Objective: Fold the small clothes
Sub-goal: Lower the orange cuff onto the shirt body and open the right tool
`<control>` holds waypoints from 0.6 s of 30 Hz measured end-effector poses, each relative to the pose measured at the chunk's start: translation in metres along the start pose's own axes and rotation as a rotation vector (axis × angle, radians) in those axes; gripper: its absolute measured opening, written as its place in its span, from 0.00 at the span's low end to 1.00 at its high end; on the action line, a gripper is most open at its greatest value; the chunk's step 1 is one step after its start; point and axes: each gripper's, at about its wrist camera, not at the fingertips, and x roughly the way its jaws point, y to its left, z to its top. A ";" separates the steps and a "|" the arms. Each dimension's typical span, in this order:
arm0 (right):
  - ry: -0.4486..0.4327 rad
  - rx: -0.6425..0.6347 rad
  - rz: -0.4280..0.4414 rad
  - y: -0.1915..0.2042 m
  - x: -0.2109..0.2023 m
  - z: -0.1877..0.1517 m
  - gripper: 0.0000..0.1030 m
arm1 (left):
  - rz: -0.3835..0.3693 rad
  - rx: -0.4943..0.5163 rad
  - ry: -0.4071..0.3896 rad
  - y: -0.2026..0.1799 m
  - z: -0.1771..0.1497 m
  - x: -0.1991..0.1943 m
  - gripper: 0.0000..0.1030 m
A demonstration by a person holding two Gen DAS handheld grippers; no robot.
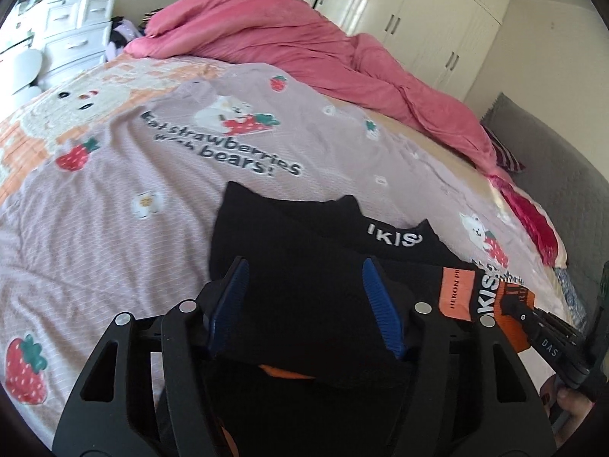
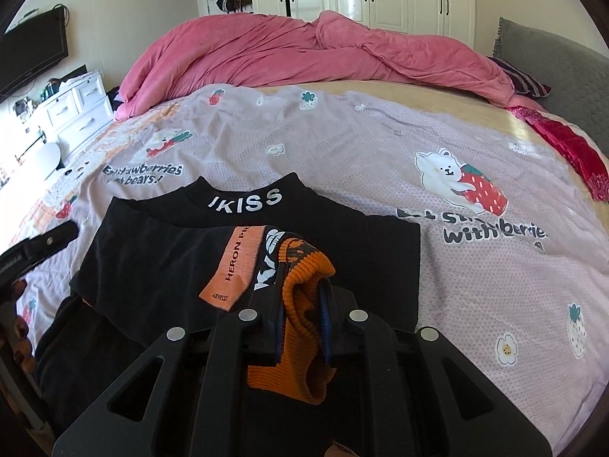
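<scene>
Black knit garment with orange ribbed trim point(image 2: 160, 251) lies on lilac strawberry-print bedsheet point(image 2: 380, 144), long axis crosswise. Right gripper point(image 2: 302, 304) pinches its orange trim; left gripper point(image 1: 304, 304) spread over its black end.

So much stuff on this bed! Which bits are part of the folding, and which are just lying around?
Part of the folding:
- black top, with orange collar
- right gripper, shut on the collar
- left gripper, open over the top

Just lying around:
- pink duvet
- red cloth
- bedsheet
- dresser
</scene>
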 end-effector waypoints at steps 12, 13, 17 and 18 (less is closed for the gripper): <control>-0.058 -0.044 -0.185 0.006 -0.004 -0.013 0.32 | -0.032 0.124 0.155 -0.010 -0.023 0.046 0.47; -0.048 -0.028 -0.161 0.006 -0.003 -0.013 0.33 | -0.036 0.116 0.169 -0.008 -0.024 0.049 0.47; -0.024 -0.026 -0.107 0.014 0.002 -0.012 0.37 | -0.059 0.080 0.213 0.003 -0.029 0.055 0.47; -0.015 -0.026 -0.084 0.018 0.004 -0.012 0.37 | -0.062 0.079 0.214 0.003 -0.030 0.054 0.47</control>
